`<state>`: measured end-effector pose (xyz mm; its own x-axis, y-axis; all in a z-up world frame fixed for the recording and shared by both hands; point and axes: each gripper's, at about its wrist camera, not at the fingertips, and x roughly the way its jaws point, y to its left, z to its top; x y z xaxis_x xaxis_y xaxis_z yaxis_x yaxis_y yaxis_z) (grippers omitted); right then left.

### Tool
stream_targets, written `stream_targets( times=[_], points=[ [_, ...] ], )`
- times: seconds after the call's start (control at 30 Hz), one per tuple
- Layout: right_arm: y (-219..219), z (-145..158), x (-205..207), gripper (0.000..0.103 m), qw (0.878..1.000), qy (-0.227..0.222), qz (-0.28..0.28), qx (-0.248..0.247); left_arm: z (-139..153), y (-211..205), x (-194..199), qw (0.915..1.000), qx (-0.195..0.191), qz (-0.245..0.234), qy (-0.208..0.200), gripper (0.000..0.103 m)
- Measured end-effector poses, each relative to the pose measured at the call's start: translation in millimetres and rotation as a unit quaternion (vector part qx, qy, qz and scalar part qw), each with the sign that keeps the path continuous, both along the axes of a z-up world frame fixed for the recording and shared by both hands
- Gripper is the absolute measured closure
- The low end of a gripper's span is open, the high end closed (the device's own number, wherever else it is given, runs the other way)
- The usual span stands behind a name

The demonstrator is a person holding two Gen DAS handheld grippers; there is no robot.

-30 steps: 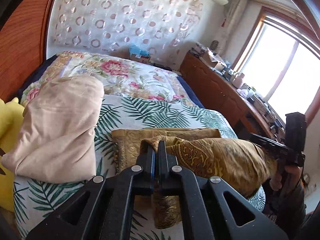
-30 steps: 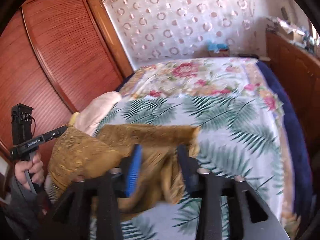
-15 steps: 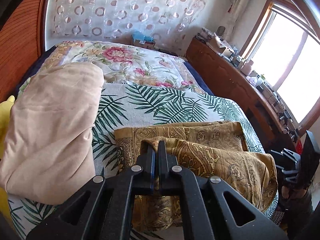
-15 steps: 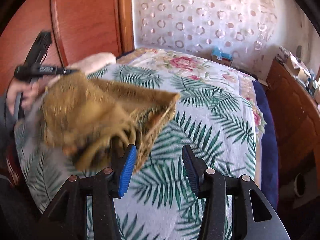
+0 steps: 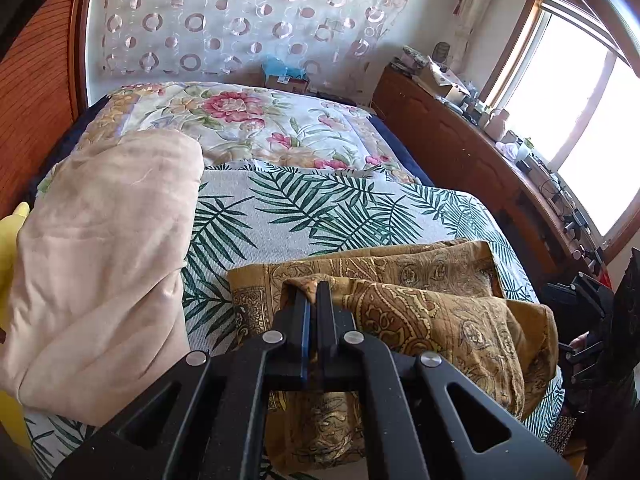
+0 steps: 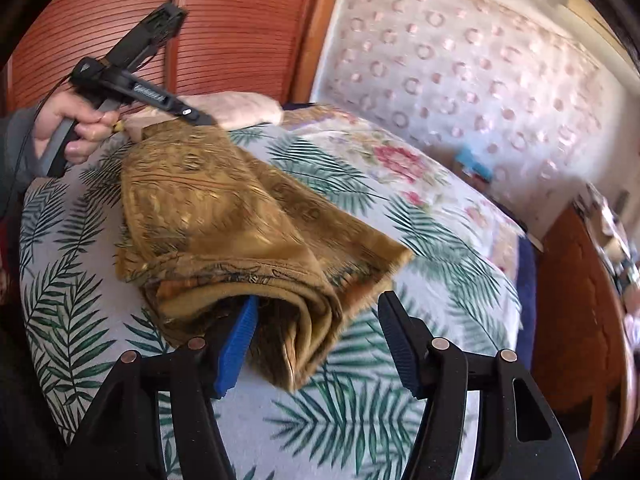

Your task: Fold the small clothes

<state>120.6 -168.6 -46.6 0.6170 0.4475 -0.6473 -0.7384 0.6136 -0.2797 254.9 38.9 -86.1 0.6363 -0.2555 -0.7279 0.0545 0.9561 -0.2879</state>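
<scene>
Below, we see the gold cloth lying folded on the palm-print sheet at the near edge of the bed, beside a pink quilt. Our left hand-held gripper is clamped tight on a corner of the cloth. Our right hand-held gripper stands wide, its jaws having just been opening; the cloth's loose end lies against one blue pad, unpressed.
</scene>
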Motion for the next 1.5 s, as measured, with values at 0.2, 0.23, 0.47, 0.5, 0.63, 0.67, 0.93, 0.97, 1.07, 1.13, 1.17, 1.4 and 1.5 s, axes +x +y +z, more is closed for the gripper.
stream_targets(
  times=[0.2,0.23,0.47,0.5,0.63,0.67,0.93,0.97,1.07,1.13,1.17,1.4,1.5],
  points=[
    [15.8,-6.7,13.2,0.039,0.999,0.007,0.041,-0.017,0.5,-2.2,1.8,1.0000,0.002,-0.005,0.003,0.100],
    [15.5,-4.9,16.0,0.053,0.999,0.014,0.047,-0.010,2.0,-1.8,1.1,1.0000,0.001,-0.007,0.002,0.100],
    [-7.6,9.0,49.6,0.096,0.990,0.073,0.029,0.114,25.8,10.5,-17.4,0.9992,0.009,-0.020,-0.034,0.084],
    [-15.1,8.3,61.9,0.096,0.987,0.088,-0.002,0.133,29.8,13.2,-20.9,0.9988,0.017,-0.014,-0.044,0.066],
    [-33.9,-13.4,107.8,0.096,0.964,0.173,-0.096,0.180,40.5,31.0,-34.4,0.9974,0.029,0.008,-0.065,0.055],
    [-34.1,-20.9,115.9,0.096,0.959,0.191,-0.114,0.175,39.3,35.2,-39.1,0.9972,0.036,0.015,-0.064,0.055],
    [-22.0,-22.4,114.3,0.093,0.966,0.172,-0.113,0.156,-0.6,29.3,-61.2,0.9990,0.031,-0.030,-0.014,0.055],
    [-20.8,-22.8,113.6,0.093,0.968,0.165,-0.110,0.151,-5.6,25.0,-61.0,0.9988,0.033,-0.036,-0.008,0.055],
    [-21.6,-22.3,104.8,0.085,0.973,0.151,-0.106,0.138,-20.0,8.7,-53.4,0.9973,0.045,-0.058,0.011,0.055],
    [-24.6,-21.6,103.9,0.080,0.975,0.140,-0.108,0.135,-22.8,0.6,-47.1,0.9959,0.050,-0.074,0.017,0.055],
    [-25.5,-21.7,104.9,0.079,0.974,0.142,-0.109,0.138,-24.3,-3.3,-44.0,0.9953,0.053,-0.079,0.018,0.055],
    [-26.8,-21.0,106.4,0.068,0.976,0.134,-0.083,0.148,-19.2,-11.4,-9.7,0.9933,0.079,-0.083,0.012,0.055],
    [-25.7,-25.1,118.0,0.069,0.975,0.143,-0.072,0.157,-19.3,-8.5,6.4,0.9934,0.085,-0.076,0.009,0.055]
  ],
)
